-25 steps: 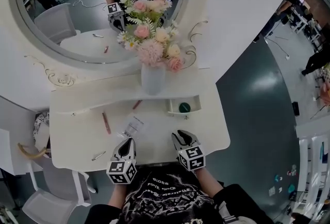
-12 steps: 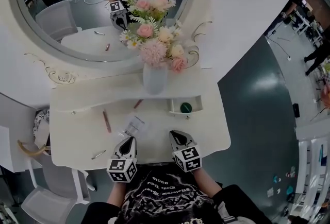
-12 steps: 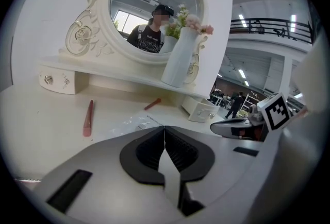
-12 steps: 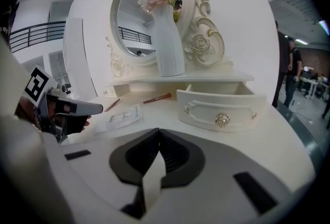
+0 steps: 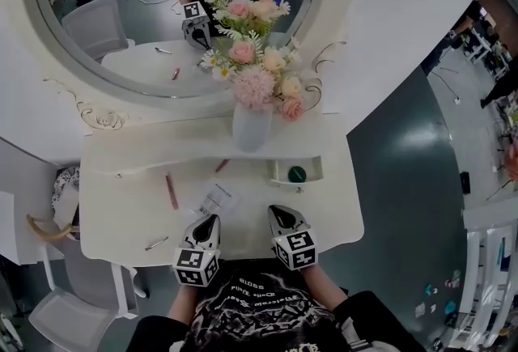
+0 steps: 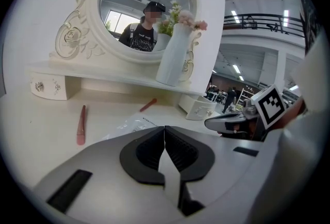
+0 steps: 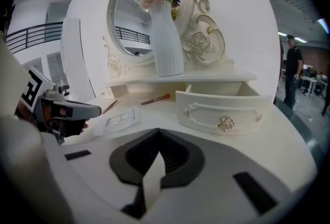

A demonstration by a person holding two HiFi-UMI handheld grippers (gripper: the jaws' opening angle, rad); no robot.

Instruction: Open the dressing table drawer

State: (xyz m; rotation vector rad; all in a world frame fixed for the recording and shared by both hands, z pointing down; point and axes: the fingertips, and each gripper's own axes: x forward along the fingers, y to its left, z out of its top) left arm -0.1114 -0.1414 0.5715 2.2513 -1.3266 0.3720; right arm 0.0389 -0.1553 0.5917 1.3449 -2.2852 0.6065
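A white dressing table with an oval mirror filled the scene, its tabletop curving out toward the person. Under the left end of the back shelf, a small white drawer with a jewelled knob sat closed. A slim pink stick lay left of centre, and a clear plastic packet holding a printed sheet lay just ahead of the left hand-held gripper. That gripper hovered at the front edge with its jaws together and nothing in them; any sweep forward would likely have pushed the packet along.

The right hand-held gripper, also at the front edge, had just been closing, and its jaws met on nothing. The small white drawer with the scrolled front stood pulled out near the back right corner, with a round green object inside.

The task looked done. A further pull risked drawing the drawer out of its slot and spilling the green object. A high reach could have clipped the tall white vase of pink flowers on the shelf above. With the jaws shut, neither gripper could have taken a knob without opening first.
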